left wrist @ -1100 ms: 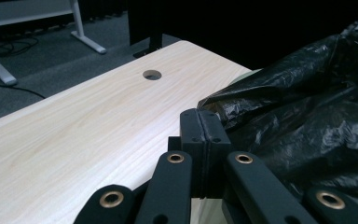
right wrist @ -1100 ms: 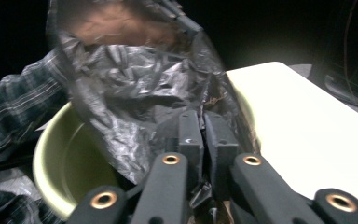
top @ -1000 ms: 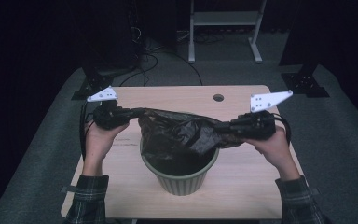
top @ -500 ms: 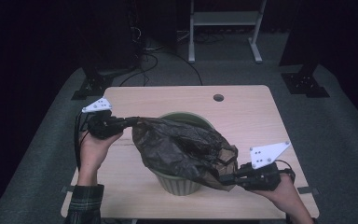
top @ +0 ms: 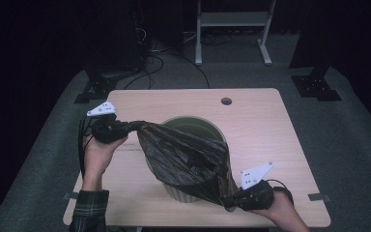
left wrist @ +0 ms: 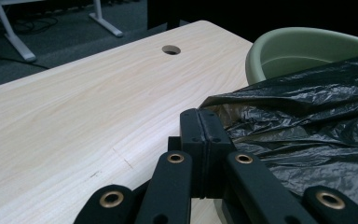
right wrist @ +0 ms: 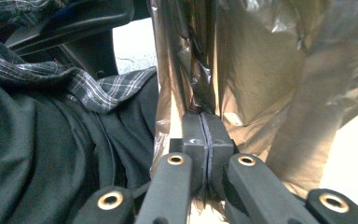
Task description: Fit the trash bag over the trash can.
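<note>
Both your grippers, left gripper at nine o'clock and right gripper at five, clench the black bag over the green bin; next, stretch its mouth around the rim.

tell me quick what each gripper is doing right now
left gripper: shut on the black bag
right gripper: shut on the black bag

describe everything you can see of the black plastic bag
The black plastic bag is thin, glossy and heavily crinkled, brownish where light passes through it. It is stretched slantwise over the pale green bin, covering most of its mouth and near side. The left gripper is shut on one edge at the table's left; the right gripper is shut on the opposite edge, low at the near right edge of the wooden table.
</note>
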The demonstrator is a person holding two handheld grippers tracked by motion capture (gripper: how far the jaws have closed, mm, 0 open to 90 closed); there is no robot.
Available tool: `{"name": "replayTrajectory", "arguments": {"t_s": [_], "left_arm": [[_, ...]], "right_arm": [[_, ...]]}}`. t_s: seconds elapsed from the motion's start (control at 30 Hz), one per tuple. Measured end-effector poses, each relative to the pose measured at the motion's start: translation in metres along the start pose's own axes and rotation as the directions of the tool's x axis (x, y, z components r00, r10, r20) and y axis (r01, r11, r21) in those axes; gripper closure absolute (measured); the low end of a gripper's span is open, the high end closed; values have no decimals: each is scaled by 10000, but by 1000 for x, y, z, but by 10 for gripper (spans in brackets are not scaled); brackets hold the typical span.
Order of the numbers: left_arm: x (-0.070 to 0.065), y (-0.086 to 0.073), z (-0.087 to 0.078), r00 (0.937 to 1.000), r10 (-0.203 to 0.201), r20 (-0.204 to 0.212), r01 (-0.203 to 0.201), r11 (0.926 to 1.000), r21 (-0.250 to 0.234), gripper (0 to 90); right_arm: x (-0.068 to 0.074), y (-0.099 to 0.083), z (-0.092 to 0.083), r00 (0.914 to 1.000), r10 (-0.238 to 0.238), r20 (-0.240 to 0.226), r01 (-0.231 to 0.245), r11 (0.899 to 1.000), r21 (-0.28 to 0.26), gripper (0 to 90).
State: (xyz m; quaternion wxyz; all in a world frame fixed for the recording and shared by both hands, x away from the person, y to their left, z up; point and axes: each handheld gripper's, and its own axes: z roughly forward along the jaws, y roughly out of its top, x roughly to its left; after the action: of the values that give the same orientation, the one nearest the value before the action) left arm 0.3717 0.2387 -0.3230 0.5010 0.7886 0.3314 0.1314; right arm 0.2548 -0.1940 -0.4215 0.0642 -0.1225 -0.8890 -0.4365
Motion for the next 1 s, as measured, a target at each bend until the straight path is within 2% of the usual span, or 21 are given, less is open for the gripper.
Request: {"name": "replayTrajectory", "arguments": {"t_s": [0.03, 0.07, 0.13, 0.23, 0.3, 0.43, 0.47, 0.57, 0.67, 0.77, 0.8, 0.9, 1.0], "left_arm": [[0, 0, 0, 10000, 9, 3, -9, 10000, 16, 898], [-1, 1, 0, 10000, 23, 36, -23, 10000, -6, 898], [-2, 3, -1, 10000, 73, 52, -73, 10000, -42, 898], [-3, 5, -2, 9999, 120, 56, -120, 9999, -43, 898], [-4, 7, -2, 9999, 145, 91, -144, 9999, -81, 898], [-6, 8, -1, 9997, 211, 131, -210, 9997, -89, 898], [-6, 9, -1, 9996, 226, 145, -225, 9997, -93, 898], [-6, 9, 0, 9996, 242, 174, -241, 9997, -61, 898], [-6, 9, 0, 9995, 244, 185, -243, 9997, -61, 898], [-6, 8, -2, 9995, 247, 194, -245, 9996, -104, 898], [-6, 9, -2, 9995, 246, 195, -244, 9996, -118, 898], [-6, 8, -3, 9995, 249, 172, -247, 9996, -110, 898], [-6, 8, -3, 9995, 260, 190, -257, 9996, -126, 898]], "right_arm": [[1, 0, -2, 9999, -70, 86, 72, 9998, -200, 731], [1, 1, -4, 9998, -33, 175, 39, 9993, -366, 694], [5, 7, -18, 9997, -66, 217, 85, 9960, -885, 657], [13, 20, -42, 9994, -289, 215, 322, 9847, -1715, 640], [20, 34, -61, 9970, -617, 467, 709, 9706, -2302, 630], [24, 59, -87, 9838, -882, 1564, 1317, 9465, -2945, 613], [22, 67, -93, 9761, -765, 2033, 1396, 9380, -3172, 606], [12, 81, -97, 9655, -622, 2527, 1429, 9383, -3149, 598], [-2, 90, -90, 9675, -417, 2496, 1198, 9443, -3065, 622], [-9, 93, -80, 9753, -391, 2174, 1003, 9552, -2783, 666], [-10, 93, -79, 9779, -396, 2052, 957, 9578, -2709, 708], [-12, 93, -77, 9740, -273, 2250, 876, 9609, -2626, 880], [-17, 94, -79, 9702, -112, 2421, 778, 9605, -2671, 900]]}}
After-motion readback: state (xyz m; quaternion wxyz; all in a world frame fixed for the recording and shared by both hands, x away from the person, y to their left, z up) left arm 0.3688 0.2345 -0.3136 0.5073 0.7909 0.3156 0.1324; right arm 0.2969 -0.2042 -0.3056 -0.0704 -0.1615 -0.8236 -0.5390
